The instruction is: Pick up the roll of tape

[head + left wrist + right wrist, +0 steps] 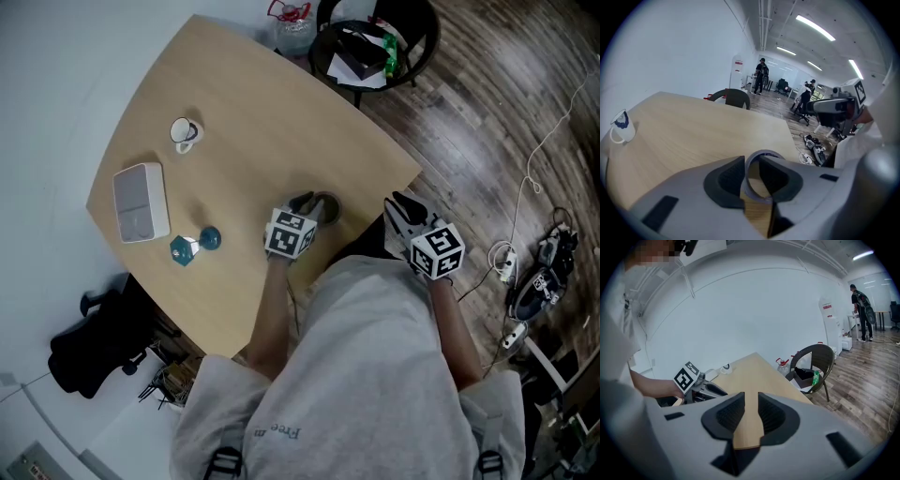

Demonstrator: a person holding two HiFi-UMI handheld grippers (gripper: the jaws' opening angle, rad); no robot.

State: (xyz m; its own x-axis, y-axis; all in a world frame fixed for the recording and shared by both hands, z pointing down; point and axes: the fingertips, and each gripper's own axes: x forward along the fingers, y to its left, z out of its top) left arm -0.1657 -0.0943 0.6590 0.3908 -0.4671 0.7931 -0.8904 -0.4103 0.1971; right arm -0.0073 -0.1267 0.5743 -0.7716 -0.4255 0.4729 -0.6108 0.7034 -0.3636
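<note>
The roll of tape [329,201] is a grey ring lying flat near the front right edge of the wooden table [253,141]. My left gripper [312,208] points steeply down onto it. In the left gripper view the ring [764,153] sits at the jaws: its left wall stands in the gap, beside the left pad, with bare wood showing between the wall and the right pad. The left gripper [752,176] is open around that wall. My right gripper [401,212] hovers off the table's right edge, open with nothing between its fingers [751,411].
A white mug [185,132], a white box [141,202] and a small blue object [195,245] sit on the table's left half. A dark chair [370,42] holding items stands beyond the far edge. Cables and a power strip [511,267] lie on the floor at right.
</note>
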